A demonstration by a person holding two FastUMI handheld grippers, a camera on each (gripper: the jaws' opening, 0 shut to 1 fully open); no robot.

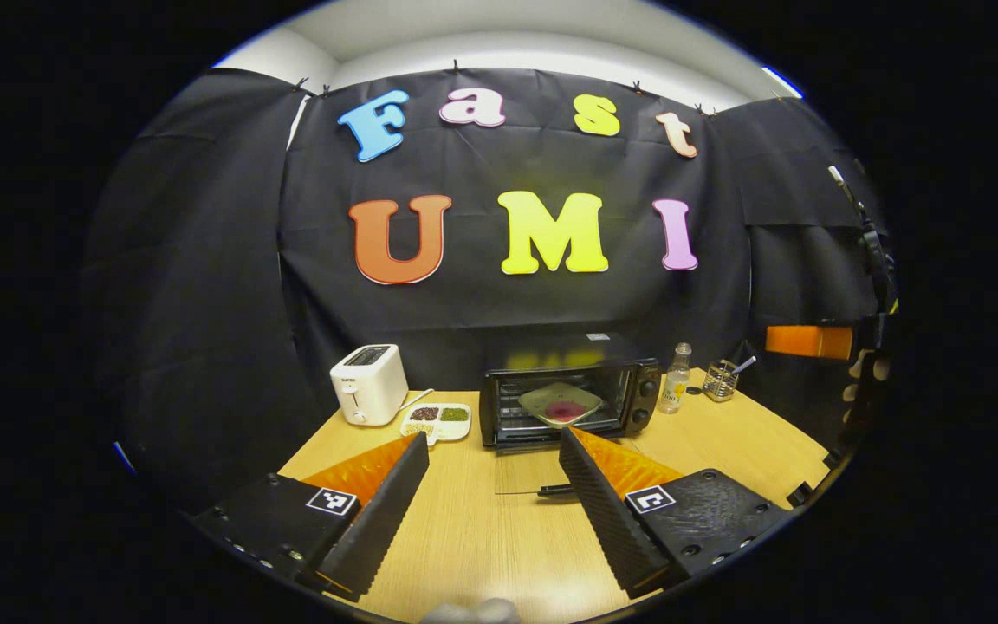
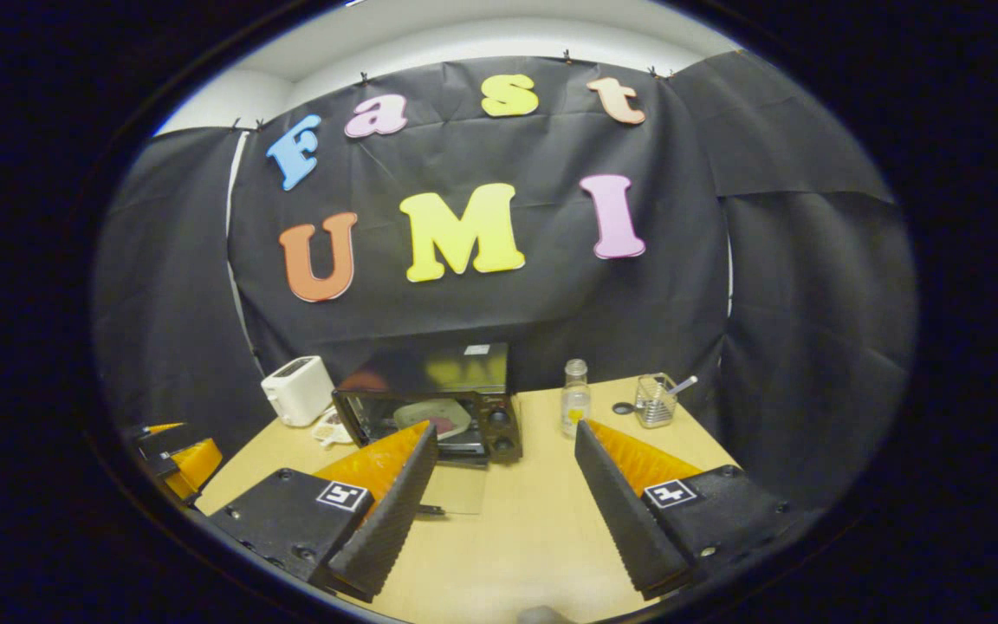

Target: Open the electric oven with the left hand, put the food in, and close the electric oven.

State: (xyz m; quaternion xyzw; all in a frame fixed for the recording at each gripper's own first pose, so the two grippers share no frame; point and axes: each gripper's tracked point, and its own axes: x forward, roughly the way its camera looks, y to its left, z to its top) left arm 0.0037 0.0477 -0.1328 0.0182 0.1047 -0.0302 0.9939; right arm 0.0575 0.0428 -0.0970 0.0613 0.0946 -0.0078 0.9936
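Observation:
The black electric oven [image 1: 638, 400] stands at the back of the wooden table, seen again from the right gripper view [image 2: 499, 425]. Its glass door [image 1: 527, 472] lies folded down flat on the table, handle toward me. Inside sits a pale plate [image 1: 561, 404] with a pink piece of food [image 1: 565, 411] on it; the plate [image 2: 434, 418] also shows from the right. My left gripper [image 1: 492, 438] hovers open in front of the door, holding nothing. My right gripper [image 2: 506, 429] is open and holds nothing, a little right of the oven.
A white toaster [image 1: 369, 383] and a divided dish of food [image 1: 437, 420] stand left of the oven. A small bottle [image 1: 677, 379] and a glass holder with a utensil [image 1: 722, 380] stand to its right. Bare table [image 1: 482, 537] lies in front.

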